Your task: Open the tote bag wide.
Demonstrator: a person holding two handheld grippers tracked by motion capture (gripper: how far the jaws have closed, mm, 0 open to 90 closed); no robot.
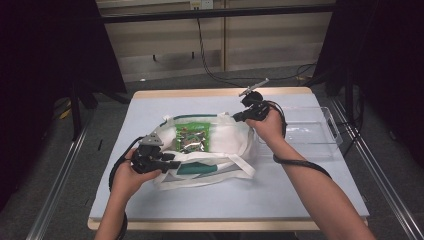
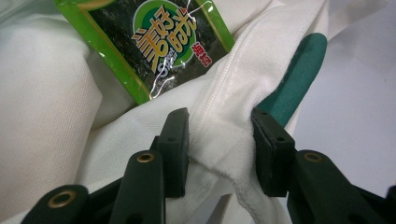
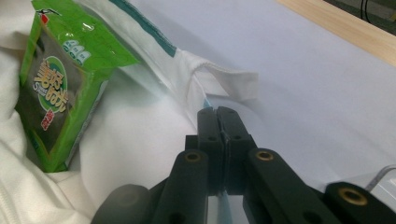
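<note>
The bag point(image 1: 210, 150) is lying at frame center in the high view, mouth open, a packet point(image 1: 192, 136) inside. The left gripper point(image 1: 172, 164) is straddling the near rim at lower left, jaws partly spread, cloth between them. The right gripper point(image 1: 237, 118) is pinching the far rim, jaws pressed together, at upper right.

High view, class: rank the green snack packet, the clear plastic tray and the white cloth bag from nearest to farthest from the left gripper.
1. White cloth bag: its near rim lies between the jaws of the left gripper.
2. Green snack packet: inside the bag, just beyond the gripper.
3. Clear plastic tray: far right of the table.
</note>
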